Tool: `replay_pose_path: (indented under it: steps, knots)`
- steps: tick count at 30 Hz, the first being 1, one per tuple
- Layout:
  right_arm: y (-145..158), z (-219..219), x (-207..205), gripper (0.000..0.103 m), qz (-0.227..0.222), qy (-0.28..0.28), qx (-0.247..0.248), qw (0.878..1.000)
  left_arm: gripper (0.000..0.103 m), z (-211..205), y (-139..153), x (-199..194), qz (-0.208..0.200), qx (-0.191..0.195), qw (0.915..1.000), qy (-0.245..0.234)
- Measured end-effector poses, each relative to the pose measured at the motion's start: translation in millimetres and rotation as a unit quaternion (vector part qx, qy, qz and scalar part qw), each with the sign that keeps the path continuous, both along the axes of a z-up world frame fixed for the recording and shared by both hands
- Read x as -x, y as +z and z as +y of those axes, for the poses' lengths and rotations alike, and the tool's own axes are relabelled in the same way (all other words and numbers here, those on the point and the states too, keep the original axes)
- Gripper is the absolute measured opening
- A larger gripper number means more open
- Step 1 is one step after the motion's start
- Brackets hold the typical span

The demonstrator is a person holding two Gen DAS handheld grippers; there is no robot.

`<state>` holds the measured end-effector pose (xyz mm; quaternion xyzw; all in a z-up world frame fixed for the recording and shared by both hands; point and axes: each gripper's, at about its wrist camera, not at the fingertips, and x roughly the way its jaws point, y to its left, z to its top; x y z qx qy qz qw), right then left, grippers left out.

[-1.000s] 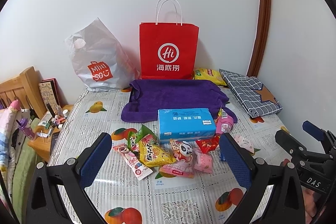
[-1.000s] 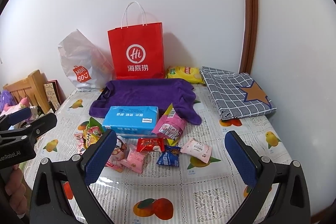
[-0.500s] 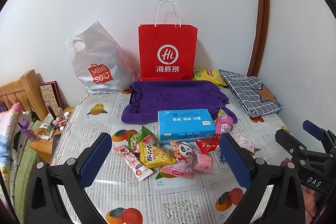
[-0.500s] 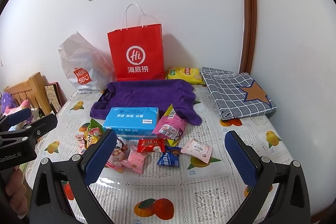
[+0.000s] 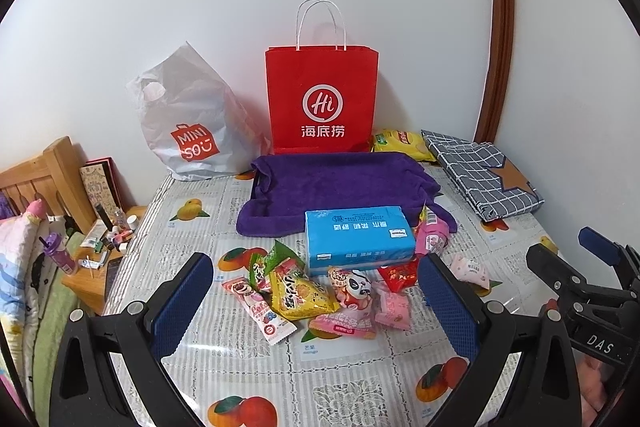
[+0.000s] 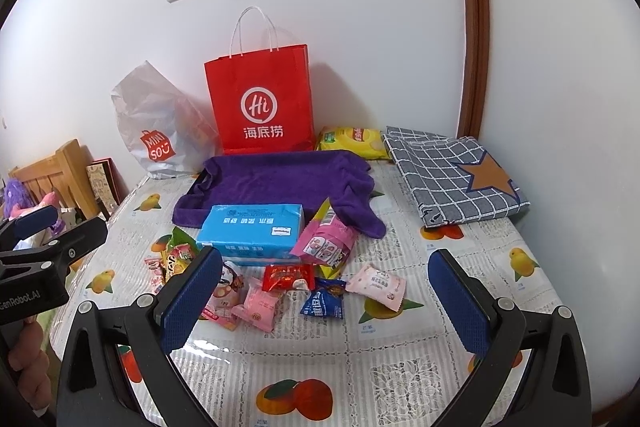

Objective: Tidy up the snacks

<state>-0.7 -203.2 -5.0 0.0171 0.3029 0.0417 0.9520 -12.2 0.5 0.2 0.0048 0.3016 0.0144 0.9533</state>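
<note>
Several small snack packets lie in a heap on the table: a yellow triangular packet, a long pink bar, a red packet, a blue packet and a pink packet. A blue tissue pack sits behind them. A red paper bag stands upright at the wall. My left gripper is open and empty, held above the near side of the heap. My right gripper is open and empty too, over the blue packet.
A purple towel lies before the red bag. A white plastic Miniso bag stands at the back left, a yellow chip bag and a folded checked cloth at the back right. A cluttered wooden bedside stand lies left of the table.
Both views have tilted up slightly, so the scene sits a little lower. Nothing on the table has moved and both grippers stay open.
</note>
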Motion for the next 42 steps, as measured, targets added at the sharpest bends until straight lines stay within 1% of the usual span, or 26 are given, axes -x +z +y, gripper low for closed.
replay_pose_path:
  steps: [7, 13, 15, 19, 25, 28, 31, 34, 36, 37, 40, 41, 42]
  knots:
    - [-1.8, 2.0, -2.5, 0.102, 0.001, 0.001, 0.005, 1.000, 0.103, -2.1, -0.4, 0.7, -0.004, -0.009, 0.9999, -0.006]
    - [-4.0, 1.3, -5.9, 0.102, 0.004, 0.001, 0.008, 1.000, 0.103, -5.9, -1.2, -2.3, 0.005, -0.039, 0.9991, 0.014]
    - [-4.4, 0.5, -7.8, 0.102, 0.004, 0.001, 0.006, 1.000, 0.103, -6.0, -1.3, -3.1, 0.012, -0.042, 0.9989, 0.018]
    - [-8.0, 0.1, -12.6, 0.102, 0.008, 0.003, 0.006, 1.000, 0.103, -5.4, -1.3, -2.4, 0.004, -0.045, 0.9990, 0.002]
    - [-17.3, -1.0, -22.8, 0.102, 0.017, -0.004, 0.013, 1.000, 0.103, 1.0, -6.6, -8.7, 0.007, -0.025, 0.9995, -0.016]
    - [-26.0, -3.5, -30.4, 0.102, 0.032, -0.019, 0.024, 0.999, 0.103, 6.3, -15.4, -16.6, 0.019, -0.016, 0.9994, -0.024]
    - [-36.2, -9.6, -37.0, 0.102, 0.033, -0.011, 0.017, 0.999, 0.103, 13.1, -27.0, -25.4, 0.028, -0.010, 0.9994, -0.017]
    - [-52.0, -15.5, -45.8, 0.102, 0.040, -0.019, 0.023, 0.999, 0.103, 22.0, -40.2, -32.9, 0.030, 0.006, 0.9995, -0.012]
    - [-62.9, -18.4, -51.2, 0.102, 0.053, -0.015, 0.022, 0.998, 0.103, 25.8, -49.8, -40.5, 0.045, 0.008, 0.9988, -0.014]
    - [-68.1, -20.2, -54.4, 0.102, 0.058, -0.010, 0.019, 0.998, 0.103, 28.2, -56.8, -45.9, 0.060, 0.007, 0.9980, -0.014]
    - [-87.8, -24.7, -67.1, 0.094, 0.081, -0.011, 0.015, 0.997, 0.102, 36.9, -70.3, -55.5, 0.075, 0.011, 0.9971, -0.004]
    - [-93.1, -25.8, -70.3, 0.089, 0.085, -0.015, 0.019, 0.996, 0.102, 39.9, -74.8, -58.6, 0.080, 0.014, 0.9967, -0.006]
    - [-100.3, -27.5, -73.6, 0.088, 0.089, -0.019, 0.027, 0.996, 0.102, 43.7, -80.2, -61.7, 0.087, 0.020, 0.9960, -0.009]
